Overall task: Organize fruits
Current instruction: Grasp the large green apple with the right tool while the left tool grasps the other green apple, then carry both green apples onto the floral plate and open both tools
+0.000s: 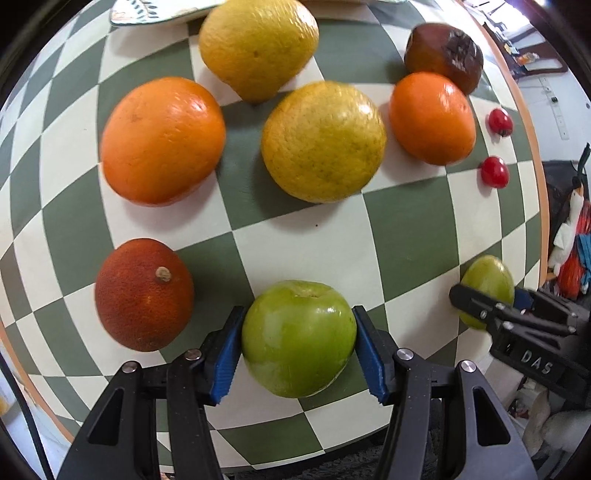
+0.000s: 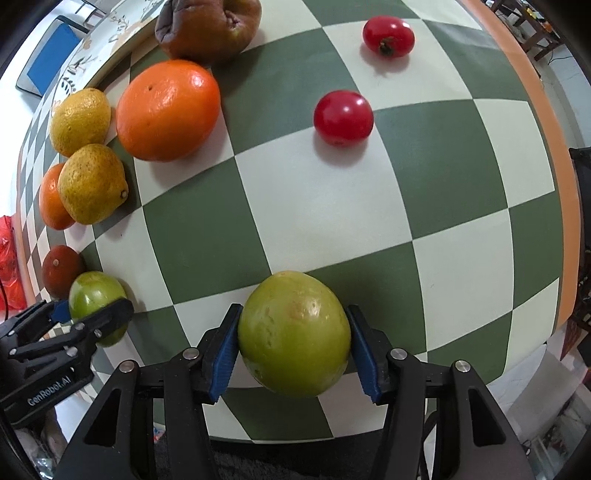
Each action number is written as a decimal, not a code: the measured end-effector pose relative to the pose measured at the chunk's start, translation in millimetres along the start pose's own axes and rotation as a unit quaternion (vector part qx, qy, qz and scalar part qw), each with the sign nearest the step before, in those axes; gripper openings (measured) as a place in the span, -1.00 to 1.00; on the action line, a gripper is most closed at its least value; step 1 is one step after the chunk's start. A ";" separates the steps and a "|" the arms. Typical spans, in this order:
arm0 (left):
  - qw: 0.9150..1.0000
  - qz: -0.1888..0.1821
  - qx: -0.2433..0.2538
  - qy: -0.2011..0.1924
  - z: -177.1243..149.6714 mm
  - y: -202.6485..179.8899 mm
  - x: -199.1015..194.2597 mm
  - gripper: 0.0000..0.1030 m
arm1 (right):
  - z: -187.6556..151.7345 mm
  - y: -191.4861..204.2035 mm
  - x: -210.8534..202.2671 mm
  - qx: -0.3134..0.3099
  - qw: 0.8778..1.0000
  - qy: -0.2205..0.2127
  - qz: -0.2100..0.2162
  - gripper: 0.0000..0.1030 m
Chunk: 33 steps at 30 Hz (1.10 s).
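My left gripper is shut on a bright green apple near the table's front edge; the same apple shows at the left of the right wrist view. My right gripper is shut on a duller yellow-green apple, seen small at the right of the left wrist view. Beyond lie a russet-red orange, two oranges, two yellow citrus fruits, a shrivelled brown fruit and two red cherry tomatoes.
The round table has a green-and-cream checker top with an orange rim. A patterned plate sits at its far edge. Bare checker squares lie ahead of the right gripper. Household clutter stands off the table's right side.
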<state>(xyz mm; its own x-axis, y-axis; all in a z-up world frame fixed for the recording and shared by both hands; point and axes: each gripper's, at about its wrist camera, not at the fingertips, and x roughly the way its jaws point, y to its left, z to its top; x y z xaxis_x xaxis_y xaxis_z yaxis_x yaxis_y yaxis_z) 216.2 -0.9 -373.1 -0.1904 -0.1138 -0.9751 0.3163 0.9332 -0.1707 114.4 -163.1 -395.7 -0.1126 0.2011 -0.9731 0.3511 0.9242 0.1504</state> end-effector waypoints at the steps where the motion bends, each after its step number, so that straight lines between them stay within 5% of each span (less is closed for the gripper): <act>1: 1.000 -0.002 -0.007 -0.003 -0.6 2.1 -4.7 0.05 | -0.6 -2.2 -2.2 0.004 1.000 0.000 0.005 0.12; 7: 0.995 -0.052 -0.058 -0.061 13.0 9.9 -71.8 0.05 | 15.3 -2.2 -56.9 -0.006 0.997 -0.033 0.070 0.12; 14: 0.982 -0.042 -0.124 -0.139 103.0 31.7 -150.7 0.05 | 117.7 34.5 -133.3 -0.069 0.986 -0.093 0.122 0.12; 18: 0.977 -0.026 -0.165 -0.134 171.0 54.8 -137.7 0.05 | 198.4 83.4 -126.4 -0.094 0.984 -0.099 0.117 0.12; 22: 0.971 -0.049 -0.211 -0.102 222.9 86.3 -111.9 0.05 | 258.5 122.9 -106.2 -0.135 0.983 -0.090 0.087 0.12; 28: 0.963 -0.066 -0.251 -0.074 248.4 110.9 -91.2 0.05 | 307.6 155.2 -72.3 -0.174 0.981 -0.073 0.045 0.12; 33: 0.964 -0.054 -0.252 -0.063 253.9 115.1 -83.4 0.05 | 323.9 157.3 -66.6 -0.177 0.981 -0.067 0.034 0.12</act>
<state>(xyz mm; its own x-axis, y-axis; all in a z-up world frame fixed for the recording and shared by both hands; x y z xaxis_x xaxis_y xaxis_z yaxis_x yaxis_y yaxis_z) 504.4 29.5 -347.5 -0.0731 -0.2312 -0.9702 -0.1961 0.9571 -0.2133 478.2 -136.2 -363.8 0.0311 0.2446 -0.9691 0.0060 0.9695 0.2449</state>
